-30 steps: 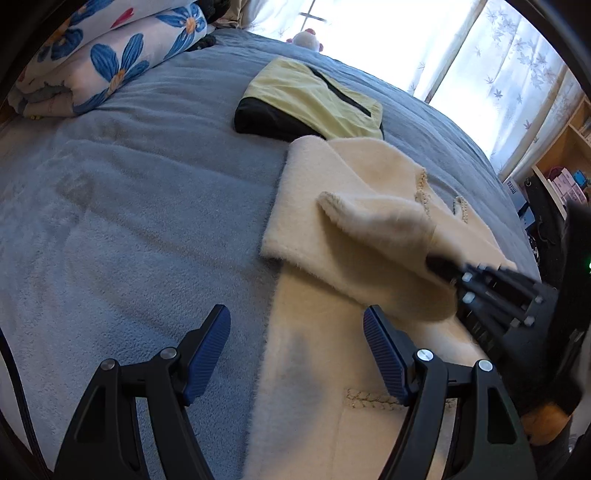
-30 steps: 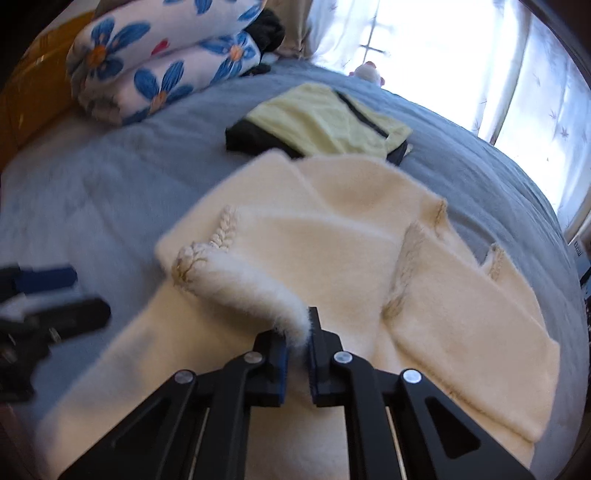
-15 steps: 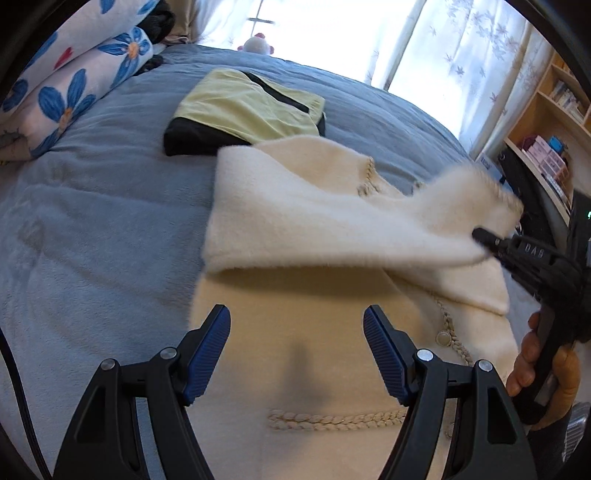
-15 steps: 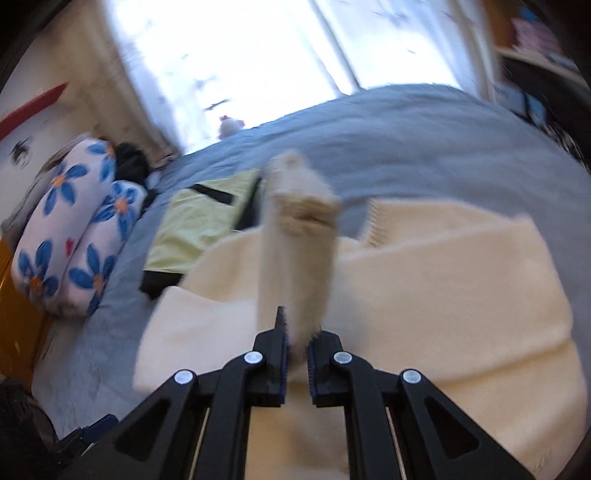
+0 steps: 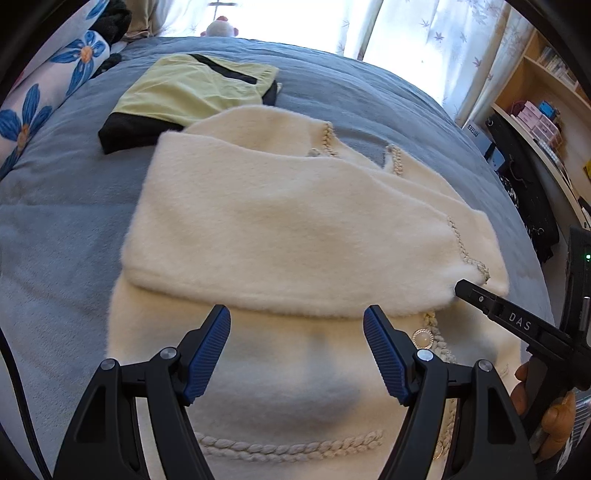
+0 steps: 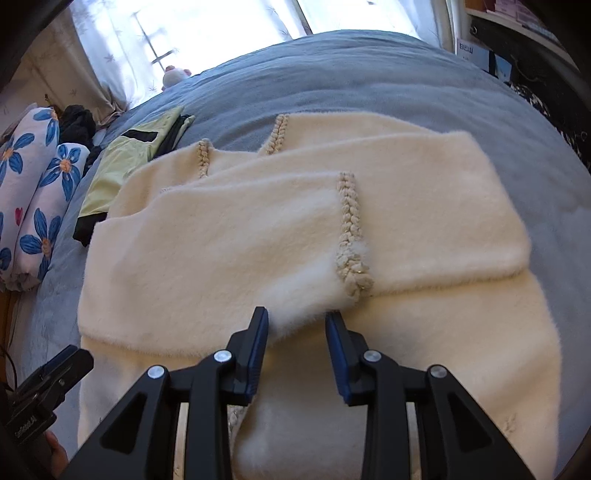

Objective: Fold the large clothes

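Observation:
A cream fuzzy coat [image 5: 280,229] with braided trim lies flat on the blue bed [image 5: 55,229]. One sleeve [image 5: 295,266] is folded across its chest, cuff to the right. My left gripper [image 5: 297,332] is open and empty above the coat's lower front. My right gripper [image 6: 297,325] is open, its jaws either side of the sleeve's cuff end [image 6: 351,258], which rests on the coat [image 6: 424,206]. The right gripper also shows in the left wrist view [image 5: 480,295] at the cuff. The left gripper shows at the lower left of the right wrist view [image 6: 55,373].
A folded yellow-green and black garment [image 5: 192,92] lies beyond the coat. A flowered quilt roll [image 6: 33,184] sits at the bed's left. Shelves and dark furniture [image 5: 524,155] stand to the right of the bed. A window with curtains [image 5: 406,29] is behind.
My right gripper carried the sleeve across the coat to the right, laid it flat, and opened. My left gripper stayed open, shifting over the coat's front.

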Motion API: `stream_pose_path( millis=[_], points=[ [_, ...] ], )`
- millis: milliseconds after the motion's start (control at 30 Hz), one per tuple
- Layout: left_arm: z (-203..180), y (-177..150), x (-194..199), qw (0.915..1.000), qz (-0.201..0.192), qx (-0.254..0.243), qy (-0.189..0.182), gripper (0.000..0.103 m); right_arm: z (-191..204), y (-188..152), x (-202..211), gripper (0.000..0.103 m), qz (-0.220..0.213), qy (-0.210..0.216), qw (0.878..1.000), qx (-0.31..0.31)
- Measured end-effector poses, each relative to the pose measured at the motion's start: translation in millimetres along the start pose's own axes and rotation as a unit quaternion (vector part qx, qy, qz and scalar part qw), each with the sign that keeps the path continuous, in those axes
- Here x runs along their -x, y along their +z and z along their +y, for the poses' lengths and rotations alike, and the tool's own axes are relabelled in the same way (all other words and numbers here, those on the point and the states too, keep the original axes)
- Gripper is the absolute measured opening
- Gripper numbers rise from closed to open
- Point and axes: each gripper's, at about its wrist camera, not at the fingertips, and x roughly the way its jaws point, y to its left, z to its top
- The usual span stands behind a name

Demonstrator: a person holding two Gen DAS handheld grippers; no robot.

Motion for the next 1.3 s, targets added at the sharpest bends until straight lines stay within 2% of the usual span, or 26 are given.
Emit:
stream_pose_path(
  millis=[267,400,433,533,600,733,933,1100,1133,1200,1233,1300],
  points=[
    [-16.8,10.3,-8.0,0.9997,-0.001,-0.021,0.013,0.073,-9.4,2.7,1.4,0.032,0.005,0.010,1.000,0.006],
    [-9.8,24.8,-8.2,0.9983,-0.008,-0.040,0.042,0.073,-23.6,8.3,10.3,0.032,0.002,0.029,1.000,0.010],
    [-4.0,30.0,-8.3,0.9977,-0.010,-0.044,0.051,0.073,-28.6,12.2,13.8,0.034,-0.003,0.031,0.999,0.010],
    [18.3,44.1,-11.4,0.9965,-0.011,-0.047,0.068,0.073,-48.5,29.6,20.8,0.056,-0.020,0.035,0.999,0.010],
    [38.2,54.7,-17.1,0.9964,-0.005,-0.039,0.075,0.073,-56.7,42.3,18.4,0.059,-0.024,0.041,0.999,0.014],
    [79.4,73.8,-31.0,0.9972,0.009,-0.009,0.074,0.073,-65.3,72.0,-12.9,0.059,0.012,0.069,0.997,0.023],
    [110.5,83.9,-47.7,0.9976,0.016,0.023,0.064,0.073,-51.4,88.1,-69.6,0.059,0.060,0.086,0.994,0.039],
    [113.5,82.3,-57.8,0.9978,0.021,0.022,0.058,0.073,-26.6,87.3,-78.8,0.060,0.047,0.072,0.993,0.079],
    [111.8,81.4,-57.6,0.9979,0.020,0.019,0.059,0.073,-22.2,86.3,-78.5,0.058,0.043,0.062,0.993,0.088],
    [107.3,80.9,-57.5,0.9980,0.016,0.012,0.059,0.073,-17.9,85.0,-77.0,0.036,0.036,0.063,0.992,0.102],
    [105.0,80.5,-56.6,0.9980,0.012,0.008,0.062,0.073,-15.9,84.2,-75.4,0.017,0.035,0.064,0.991,0.109],
    [99.9,80.5,-54.9,0.9978,0.005,-0.001,0.066,0.073,-12.4,83.9,-68.9,0.017,0.025,0.061,0.991,0.115]
  ],
)
